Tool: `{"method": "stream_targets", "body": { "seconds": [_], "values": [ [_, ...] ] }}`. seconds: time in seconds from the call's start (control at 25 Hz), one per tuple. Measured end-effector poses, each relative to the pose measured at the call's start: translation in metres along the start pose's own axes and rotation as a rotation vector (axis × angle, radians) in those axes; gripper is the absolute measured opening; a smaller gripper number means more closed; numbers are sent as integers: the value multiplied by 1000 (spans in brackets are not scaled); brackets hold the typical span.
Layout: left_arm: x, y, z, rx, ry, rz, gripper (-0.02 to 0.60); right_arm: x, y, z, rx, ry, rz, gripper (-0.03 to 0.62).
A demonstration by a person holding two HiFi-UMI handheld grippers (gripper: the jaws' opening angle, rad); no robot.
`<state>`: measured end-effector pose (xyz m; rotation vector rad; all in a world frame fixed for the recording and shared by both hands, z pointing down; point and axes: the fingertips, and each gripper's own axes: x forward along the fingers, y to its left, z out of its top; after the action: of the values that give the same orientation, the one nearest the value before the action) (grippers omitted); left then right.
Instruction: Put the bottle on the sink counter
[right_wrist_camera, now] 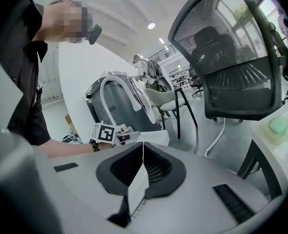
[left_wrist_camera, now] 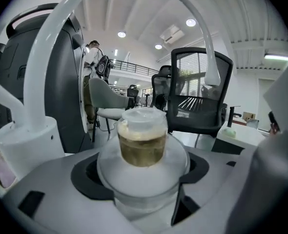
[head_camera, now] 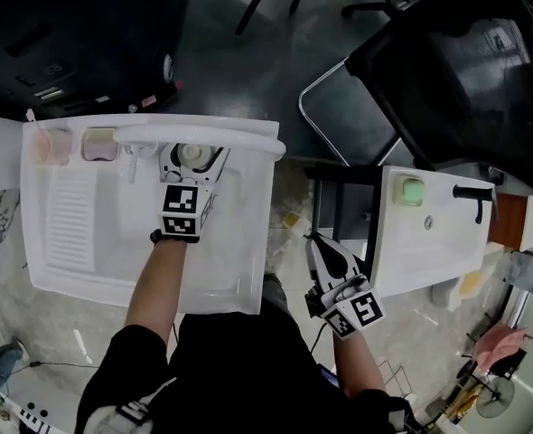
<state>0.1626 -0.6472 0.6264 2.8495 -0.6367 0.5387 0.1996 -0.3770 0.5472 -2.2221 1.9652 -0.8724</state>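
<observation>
While the left gripper (head_camera: 191, 163) is hovering over the white sink (head_camera: 239, 269), its jaws are clamping a clear, capped bottle (left_wrist_camera: 143, 143) of brownish liquid, holding it near the back of the sink under the arched faucet (head_camera: 208, 134). Off to the side of the sink, the right gripper (right_wrist_camera: 143, 155) is hovering with its jaws pressed together on nothing.

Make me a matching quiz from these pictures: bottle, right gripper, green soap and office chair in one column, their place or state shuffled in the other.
1 bottle
2 right gripper
3 green soap
4 office chair

A shut, nothing held
B on a corner of the smaller sink
C black, mesh back
D held in the left gripper

Pairs: 1-D, 2-A, 3-B, 4-C
</observation>
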Motion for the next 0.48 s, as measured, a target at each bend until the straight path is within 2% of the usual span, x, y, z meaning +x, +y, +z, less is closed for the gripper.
{"method": "stream_targets", "body": {
  "seconds": [0.28,0.48],
  "values": [
    [18,1,-9,108,65,23,353,-2,-4,0,10,-10,-31,31],
    [21,8,-18,122,91,94,353,5,3,0,5,-1,-12,31]
  ]
}}
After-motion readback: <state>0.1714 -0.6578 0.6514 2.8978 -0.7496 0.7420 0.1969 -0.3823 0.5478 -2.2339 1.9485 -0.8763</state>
